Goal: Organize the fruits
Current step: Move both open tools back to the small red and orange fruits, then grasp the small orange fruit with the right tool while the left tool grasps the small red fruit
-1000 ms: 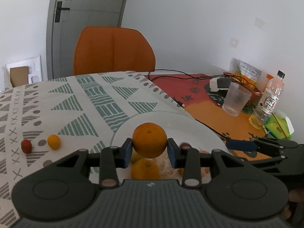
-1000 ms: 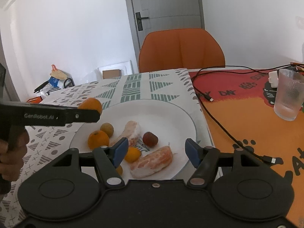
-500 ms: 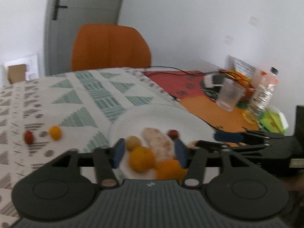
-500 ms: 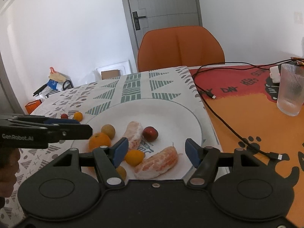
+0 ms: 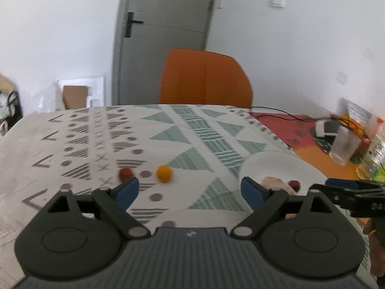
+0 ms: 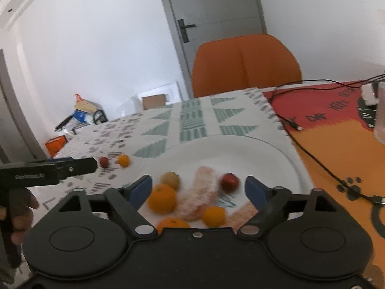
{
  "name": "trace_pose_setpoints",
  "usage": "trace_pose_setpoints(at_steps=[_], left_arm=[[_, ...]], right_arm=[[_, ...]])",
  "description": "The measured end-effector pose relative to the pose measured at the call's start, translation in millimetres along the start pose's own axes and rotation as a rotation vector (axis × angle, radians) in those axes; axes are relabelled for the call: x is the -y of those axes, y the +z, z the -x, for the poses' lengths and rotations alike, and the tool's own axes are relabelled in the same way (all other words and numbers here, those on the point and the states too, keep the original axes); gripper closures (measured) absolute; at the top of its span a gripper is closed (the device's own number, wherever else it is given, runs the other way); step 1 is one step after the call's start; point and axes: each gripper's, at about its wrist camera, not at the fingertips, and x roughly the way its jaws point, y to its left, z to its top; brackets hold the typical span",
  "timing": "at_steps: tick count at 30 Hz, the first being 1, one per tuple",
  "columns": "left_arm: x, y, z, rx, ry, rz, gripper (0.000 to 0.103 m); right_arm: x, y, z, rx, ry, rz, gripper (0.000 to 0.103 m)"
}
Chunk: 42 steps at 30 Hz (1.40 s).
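The orange [image 6: 161, 201] the left gripper [image 5: 189, 190] carried a second ago now lies on the plate [image 6: 276, 154], both grippers' jaws opening empty, right gripper [image 6: 198, 189] above it, leaving 2 small fruits [image 5: 144, 174] on the bench [image 5: 72, 144], likely next.

The right view's edge cuts off the glass [image 6: 381, 118]; fruit on the plate [image 6: 264, 154] is blurred.

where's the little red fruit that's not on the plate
It lies on the patterned cloth left of the plate, beside the small orange fruit: red fruit, just ahead of the left gripper.
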Motion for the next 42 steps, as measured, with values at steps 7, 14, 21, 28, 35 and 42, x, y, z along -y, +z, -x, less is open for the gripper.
trace_pose_setpoints(at_steps=[7,14,21,28,35,42], left_arm=[[-25,1,6,0.018,0.056,0.028,0.012],[-41,0,6,0.024,0.096,0.043,0.012],[-56,2,5,0.034,0.123,0.065,0.012],[-70,7,-3,0.021,0.118,0.103,0.012],[-78,8,-14,0.003,0.118,0.104,0.012],[-85,10,-29,-0.023,0.106,0.125,0.017]], right_arm=[[-23,6,-10,0.002,0.030,0.031,0.000],[-42,12,-24,-0.016,0.050,0.061,0.000],[-62,19,-43,-0.034,0.081,0.095,0.000],[-77,29,-67,-0.062,0.083,0.127,0.010],[-88,34,-94,-0.121,0.100,0.148,0.035],[-104,38,-118,-0.166,0.109,0.186,0.048]])
